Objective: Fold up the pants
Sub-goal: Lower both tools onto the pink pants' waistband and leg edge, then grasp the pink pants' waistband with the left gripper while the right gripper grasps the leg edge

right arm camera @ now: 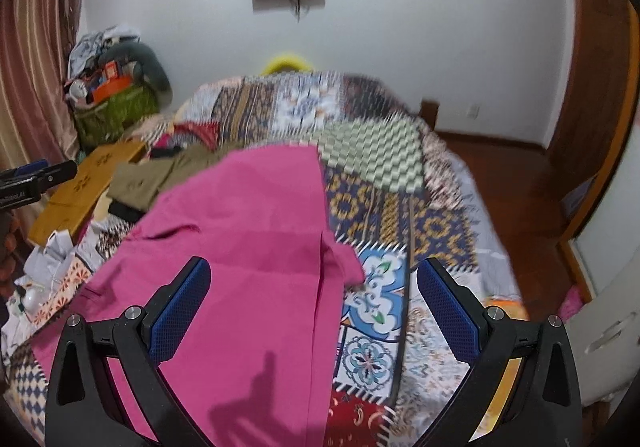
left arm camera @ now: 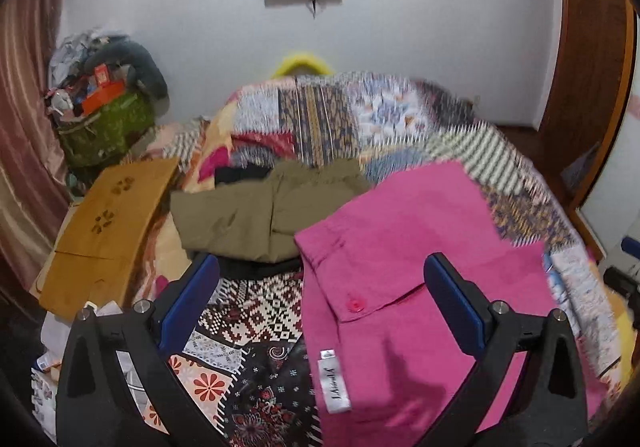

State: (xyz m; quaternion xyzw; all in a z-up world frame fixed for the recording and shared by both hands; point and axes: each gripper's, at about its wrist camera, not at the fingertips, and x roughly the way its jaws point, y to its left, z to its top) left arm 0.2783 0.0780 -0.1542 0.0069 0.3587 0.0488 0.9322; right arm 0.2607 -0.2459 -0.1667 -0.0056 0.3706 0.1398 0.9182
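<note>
Here, pink pants (left arm camera: 404, 247) lie spread flat, button showing; both tongs (left arm camera: 322, 279) (right arm camera: 314, 287) gape apart, empty.

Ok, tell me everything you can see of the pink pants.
The pink pants are plain magenta woven cloth, spread flat on the patchwork bedspread. The left wrist view shows a buttoned flap with a pink button and a white label at one edge. A far corner overlaps the olive garment. Neither the left gripper nor the right gripper holds them; both stand open.
</note>
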